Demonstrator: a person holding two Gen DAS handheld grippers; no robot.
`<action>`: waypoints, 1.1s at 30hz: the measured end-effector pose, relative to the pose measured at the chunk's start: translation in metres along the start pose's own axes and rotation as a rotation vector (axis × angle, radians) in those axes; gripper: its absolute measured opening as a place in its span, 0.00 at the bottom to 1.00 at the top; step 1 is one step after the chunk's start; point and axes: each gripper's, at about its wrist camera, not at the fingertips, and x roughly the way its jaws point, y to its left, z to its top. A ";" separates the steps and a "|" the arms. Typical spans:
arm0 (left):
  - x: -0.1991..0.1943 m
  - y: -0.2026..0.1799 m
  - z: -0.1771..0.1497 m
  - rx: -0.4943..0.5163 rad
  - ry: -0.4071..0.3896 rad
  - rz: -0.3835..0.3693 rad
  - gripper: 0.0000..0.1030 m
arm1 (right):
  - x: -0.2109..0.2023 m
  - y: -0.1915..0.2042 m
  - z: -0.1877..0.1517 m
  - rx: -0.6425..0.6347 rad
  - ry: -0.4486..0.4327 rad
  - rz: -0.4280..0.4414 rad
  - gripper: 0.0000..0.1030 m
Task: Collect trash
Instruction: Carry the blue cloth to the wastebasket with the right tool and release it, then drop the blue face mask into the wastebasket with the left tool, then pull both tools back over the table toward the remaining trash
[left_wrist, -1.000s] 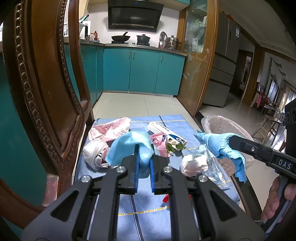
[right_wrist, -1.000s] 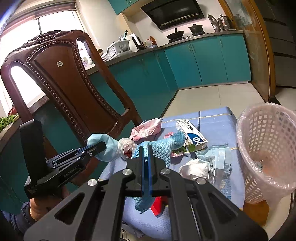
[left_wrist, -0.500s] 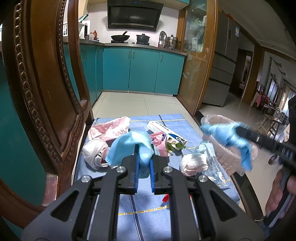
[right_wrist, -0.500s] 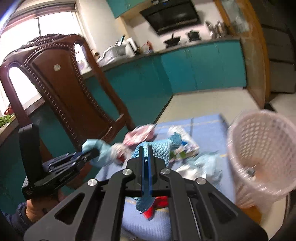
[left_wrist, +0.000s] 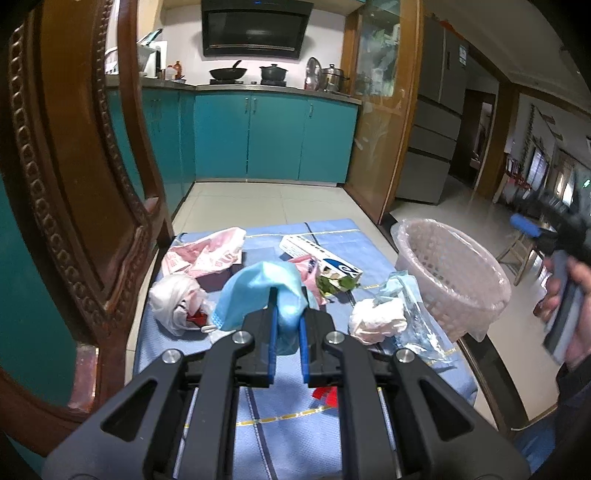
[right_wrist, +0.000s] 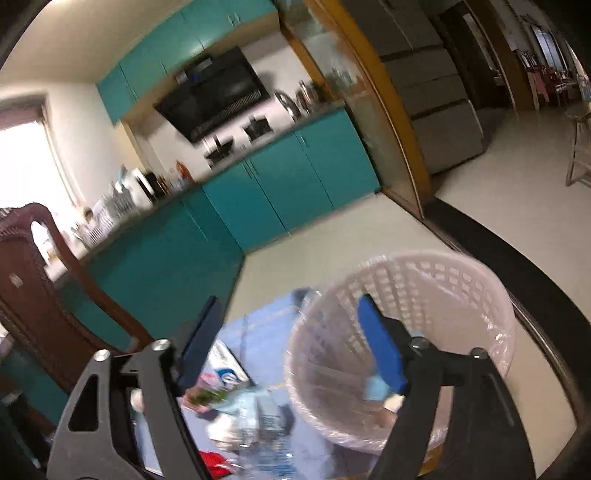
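The left gripper (left_wrist: 287, 334) was clamped on a light blue face mask (left_wrist: 264, 286). The right gripper (right_wrist: 291, 332) had just spread its jaws, empty, over the lined white plastic mesh basket (right_wrist: 443, 280).

— How is the left gripper (left_wrist: 286, 325) standing?
— Pointing down, jaws pinched tight on a blue face mask (left_wrist: 264, 291).
— And the right gripper (right_wrist: 291, 336)?
— Rolled to one side, its jaws have just been opening and stand wide with nothing between them. The hand (left_wrist: 570, 291) grips its handle at the left view's right edge.
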 end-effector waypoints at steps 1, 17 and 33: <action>0.001 -0.004 -0.001 0.005 0.004 -0.007 0.10 | -0.008 0.002 0.001 0.001 -0.030 -0.001 0.88; 0.093 -0.202 0.089 0.110 0.050 -0.344 0.81 | -0.052 -0.038 0.010 0.092 -0.273 -0.255 0.95; 0.010 -0.004 -0.007 -0.008 0.052 0.145 0.94 | -0.014 0.067 -0.042 -0.229 0.023 -0.078 0.95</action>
